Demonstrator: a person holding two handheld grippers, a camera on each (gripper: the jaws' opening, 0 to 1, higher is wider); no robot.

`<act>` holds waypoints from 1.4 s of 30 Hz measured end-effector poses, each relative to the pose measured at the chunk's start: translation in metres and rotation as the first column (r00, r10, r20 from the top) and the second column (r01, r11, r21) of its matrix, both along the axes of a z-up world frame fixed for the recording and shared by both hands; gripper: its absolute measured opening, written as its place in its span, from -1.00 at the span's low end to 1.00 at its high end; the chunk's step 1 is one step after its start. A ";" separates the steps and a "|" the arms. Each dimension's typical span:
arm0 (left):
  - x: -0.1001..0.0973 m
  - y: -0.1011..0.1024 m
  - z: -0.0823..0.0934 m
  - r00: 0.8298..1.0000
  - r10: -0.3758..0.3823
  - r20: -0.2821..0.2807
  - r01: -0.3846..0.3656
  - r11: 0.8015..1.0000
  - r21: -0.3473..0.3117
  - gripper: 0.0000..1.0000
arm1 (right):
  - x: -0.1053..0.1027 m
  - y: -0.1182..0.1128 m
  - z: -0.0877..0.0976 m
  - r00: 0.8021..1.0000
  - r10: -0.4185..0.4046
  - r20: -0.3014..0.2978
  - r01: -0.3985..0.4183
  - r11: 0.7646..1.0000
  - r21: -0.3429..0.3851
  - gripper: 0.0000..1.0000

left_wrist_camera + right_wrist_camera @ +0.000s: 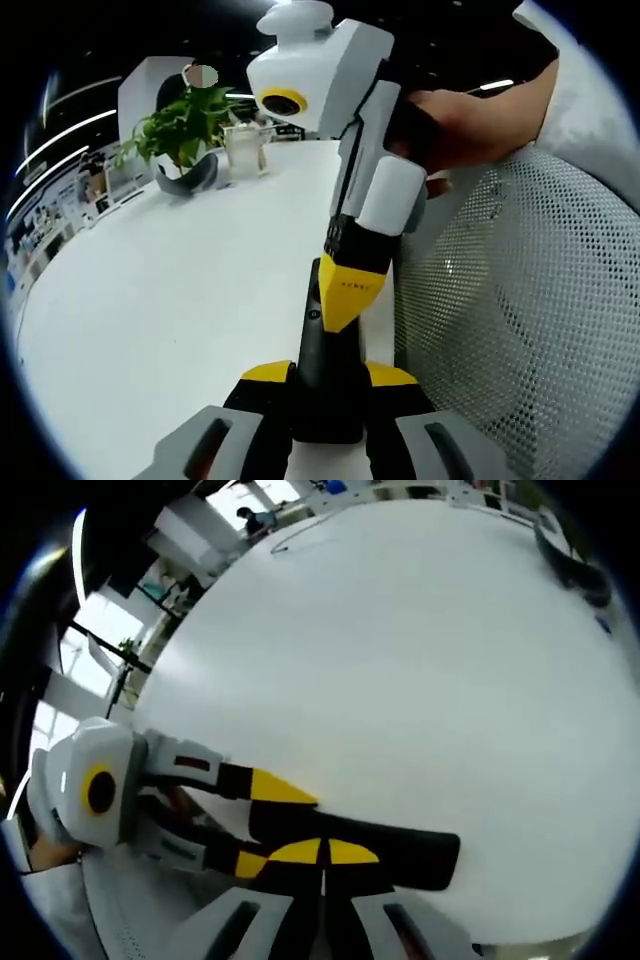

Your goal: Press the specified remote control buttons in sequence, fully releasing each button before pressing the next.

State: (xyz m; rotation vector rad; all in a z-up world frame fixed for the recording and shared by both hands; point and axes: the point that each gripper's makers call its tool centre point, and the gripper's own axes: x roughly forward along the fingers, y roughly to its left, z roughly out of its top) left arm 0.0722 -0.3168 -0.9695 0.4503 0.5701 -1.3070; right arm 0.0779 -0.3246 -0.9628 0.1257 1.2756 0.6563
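White table [170, 300], slim black remote [325, 380]

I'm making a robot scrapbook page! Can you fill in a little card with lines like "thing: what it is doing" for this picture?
remote control: black, long, lying on the table, held between the left gripper's jaws
left gripper: shut on the remote control
right gripper: jaws together, yellow tip down on the remote's top face
table: white
potted plant: green, at the table's far end
mesh chair: white, beside the table
hand: holding the right gripper
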 end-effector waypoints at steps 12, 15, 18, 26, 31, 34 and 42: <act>0.000 0.000 0.000 1.000 0.005 0.000 -0.005 1.000 -0.004 -0.49 | 0.001 0.000 -0.001 0.999 -0.043 -0.006 0.044 0.999 0.024 -1.00; 0.000 0.000 0.000 1.000 0.007 -0.001 -0.007 1.000 -0.005 -0.49 | 0.002 0.000 0.000 0.999 -0.048 -0.010 0.048 0.998 0.028 -1.00; 0.000 0.000 0.000 1.000 0.010 -0.001 -0.010 1.000 -0.007 -0.49 | 0.001 0.000 0.000 0.996 -0.069 -0.049 0.072 0.996 0.058 -1.00; 0.000 0.000 0.000 1.000 0.012 -0.002 -0.012 1.000 -0.012 -0.49 | 0.001 0.003 0.002 0.994 -0.084 -0.073 0.090 0.992 0.088 -1.00; 0.000 0.000 0.000 1.000 0.011 -0.002 -0.011 1.000 -0.012 -0.49 | 0.000 0.015 0.008 1.000 -0.023 -0.013 0.025 0.992 0.122 -1.00; 0.000 0.000 0.000 1.000 0.010 -0.001 -0.010 1.000 -0.011 -0.49 | -0.003 0.012 0.001 1.000 0.012 -0.011 -0.011 0.997 0.070 -1.00; 0.000 0.000 -0.001 1.000 0.007 0.000 -0.007 1.000 -0.006 -0.49 | -0.002 0.012 0.000 1.000 0.011 0.006 -0.012 0.997 0.074 -1.00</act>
